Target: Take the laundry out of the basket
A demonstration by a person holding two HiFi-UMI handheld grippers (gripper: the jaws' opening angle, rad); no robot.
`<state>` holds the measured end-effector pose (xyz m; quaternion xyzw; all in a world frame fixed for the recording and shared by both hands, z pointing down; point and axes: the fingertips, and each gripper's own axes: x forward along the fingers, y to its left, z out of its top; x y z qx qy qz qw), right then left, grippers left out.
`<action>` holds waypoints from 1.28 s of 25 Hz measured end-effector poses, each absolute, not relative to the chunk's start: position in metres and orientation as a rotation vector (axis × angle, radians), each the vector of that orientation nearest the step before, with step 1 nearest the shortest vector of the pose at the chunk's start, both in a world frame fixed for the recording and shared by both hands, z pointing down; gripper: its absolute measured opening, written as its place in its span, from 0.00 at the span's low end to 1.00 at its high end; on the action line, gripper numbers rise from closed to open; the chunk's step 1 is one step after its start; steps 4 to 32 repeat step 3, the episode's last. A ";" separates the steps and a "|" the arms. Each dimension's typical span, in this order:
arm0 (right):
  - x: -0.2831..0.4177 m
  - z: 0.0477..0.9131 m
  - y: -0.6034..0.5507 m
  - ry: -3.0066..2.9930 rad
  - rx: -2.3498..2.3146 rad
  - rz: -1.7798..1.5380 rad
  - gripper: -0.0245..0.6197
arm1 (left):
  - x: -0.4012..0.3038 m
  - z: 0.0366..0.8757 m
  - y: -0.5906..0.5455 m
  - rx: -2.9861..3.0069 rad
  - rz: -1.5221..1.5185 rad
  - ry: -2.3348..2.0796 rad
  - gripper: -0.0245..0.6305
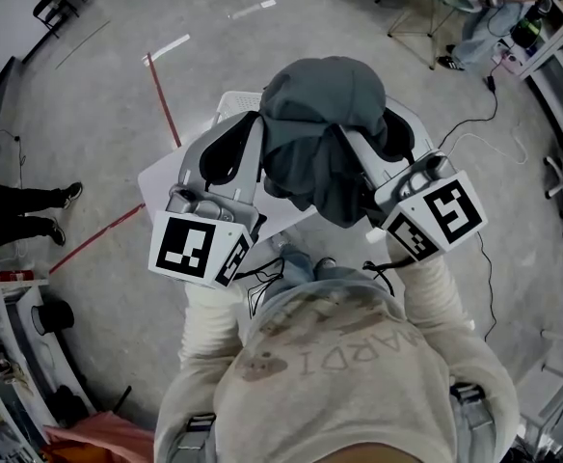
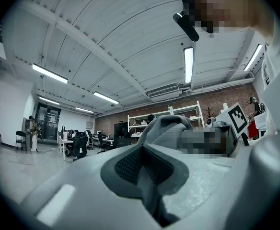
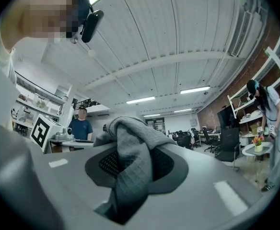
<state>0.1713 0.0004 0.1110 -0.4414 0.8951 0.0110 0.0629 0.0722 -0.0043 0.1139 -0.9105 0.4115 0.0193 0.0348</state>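
Head view shows the grey garment (image 1: 322, 123) lifted clear and hanging bunched between both grippers, high over a white desk (image 1: 159, 179). A perforated white edge just behind the cloth is probably the basket (image 1: 229, 102), though most of it is hidden. The garment is a soft, ribbed, mid-grey knit, domed on top with a darker fold drooping from its middle.

The left gripper (image 1: 231, 154) is clamped on one side of it, and the left gripper view shows a strip of cloth (image 2: 165, 127) squeezed between the closed jaws. The right gripper (image 1: 389, 141) pinches the other side the same way, with fabric (image 3: 129, 150) draped over and caught in its jaws.

By my reading, this piece is already out of the basket and only needs putting down. Whether more laundry remains inside cannot be seen.
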 end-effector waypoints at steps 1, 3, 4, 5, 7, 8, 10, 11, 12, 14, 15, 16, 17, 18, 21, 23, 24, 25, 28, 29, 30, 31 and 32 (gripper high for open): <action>0.175 0.110 0.001 2.702 -1.335 0.036 0.25 | 0.076 0.113 -0.004 -2.797 0.060 1.264 0.04; 0.182 0.110 0.001 2.697 -1.338 0.039 0.25 | 0.082 0.112 -0.004 -2.794 0.062 1.262 0.04; 0.182 0.110 0.001 2.697 -1.338 0.039 0.25 | 0.082 0.112 -0.004 -2.794 0.062 1.262 0.04; 0.182 0.110 0.001 2.697 -1.338 0.039 0.25 | 0.082 0.112 -0.004 -2.794 0.062 1.262 0.04; 0.182 0.110 0.001 2.697 -1.338 0.039 0.25 | 0.082 0.112 -0.004 -2.794 0.062 1.262 0.04; 0.182 0.110 0.001 2.697 -1.338 0.039 0.25 | 0.082 0.112 -0.004 -2.794 0.062 1.262 0.04; 0.182 0.110 0.001 2.697 -1.338 0.039 0.25 | 0.082 0.112 -0.004 -2.794 0.062 1.262 0.04; 0.182 0.110 0.001 2.697 -1.338 0.039 0.25 | 0.082 0.112 -0.004 -2.794 0.062 1.262 0.04; 0.182 0.110 0.001 2.697 -1.338 0.039 0.25 | 0.082 0.112 -0.004 -2.794 0.062 1.262 0.04; 0.182 0.110 0.001 2.697 -1.338 0.039 0.25 | 0.082 0.112 -0.004 -2.794 0.062 1.262 0.04; 0.182 0.110 0.001 2.697 -1.338 0.039 0.25 | 0.082 0.112 -0.004 -2.794 0.062 1.262 0.04; 0.182 0.110 0.001 2.697 -1.338 0.039 0.25 | 0.082 0.112 -0.004 -2.794 0.062 1.262 0.04; 0.182 0.110 0.001 2.697 -1.338 0.039 0.25 | 0.082 0.112 -0.004 -2.794 0.062 1.262 0.04; 0.182 0.110 0.001 2.697 -1.338 0.039 0.25 | 0.082 0.112 -0.004 -2.794 0.062 1.262 0.04; 0.182 0.110 0.001 2.697 -1.338 0.039 0.25 | 0.082 0.112 -0.004 -2.794 0.062 1.262 0.04; 0.182 0.110 0.001 2.697 -1.338 0.039 0.25 | 0.082 0.112 -0.004 -2.794 0.062 1.262 0.04; 0.182 0.110 0.001 2.697 -1.338 0.039 0.25 | 0.082 0.112 -0.004 -2.794 0.062 1.262 0.04; 0.182 0.110 0.001 2.697 -1.338 0.039 0.25 | 0.082 0.112 -0.004 -2.794 0.062 1.262 0.04; 0.182 0.110 0.001 2.697 -1.338 0.039 0.25 | 0.082 0.112 -0.004 -2.794 0.062 1.262 0.04; 0.182 0.110 0.001 2.697 -1.338 0.039 0.25 | 0.082 0.112 -0.004 -2.794 0.062 1.262 0.04; 0.182 0.110 0.001 2.697 -1.338 0.039 0.25 | 0.082 0.112 -0.004 -2.794 0.062 1.262 0.04; 0.182 0.110 0.001 2.697 -1.338 0.039 0.25 | 0.082 0.112 -0.004 -2.794 0.062 1.262 0.04; 0.182 0.110 0.001 2.697 -1.338 0.039 0.25 | 0.082 0.112 -0.004 -2.794 0.062 1.262 0.04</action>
